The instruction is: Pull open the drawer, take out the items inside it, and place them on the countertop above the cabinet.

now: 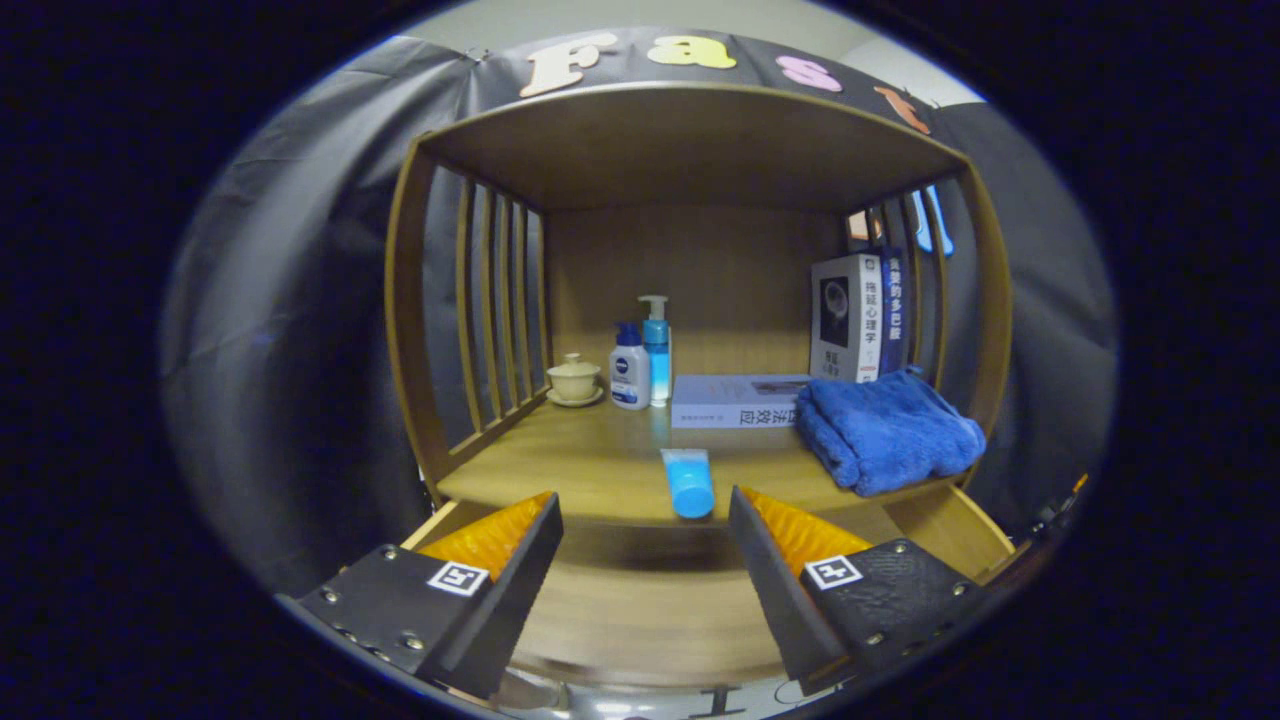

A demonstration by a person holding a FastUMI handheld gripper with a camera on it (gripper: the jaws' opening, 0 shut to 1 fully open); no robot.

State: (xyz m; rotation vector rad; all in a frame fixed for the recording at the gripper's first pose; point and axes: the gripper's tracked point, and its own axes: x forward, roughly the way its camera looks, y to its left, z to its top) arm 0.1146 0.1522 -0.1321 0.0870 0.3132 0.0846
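Spread wide and holding nothing, the tool [645,520] hangs over the pulled-out drawer [640,610]; a blue tube [688,482] lies on the tabletop [590,460] just ahead, between its fingers.

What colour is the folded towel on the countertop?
Blue; the folded towel shows clearly in the gripper view, beyond the open gripper.

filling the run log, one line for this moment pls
drawer: open below countertop | blue tube: on countertop edge | gripper: open, holding nothing, over drawer
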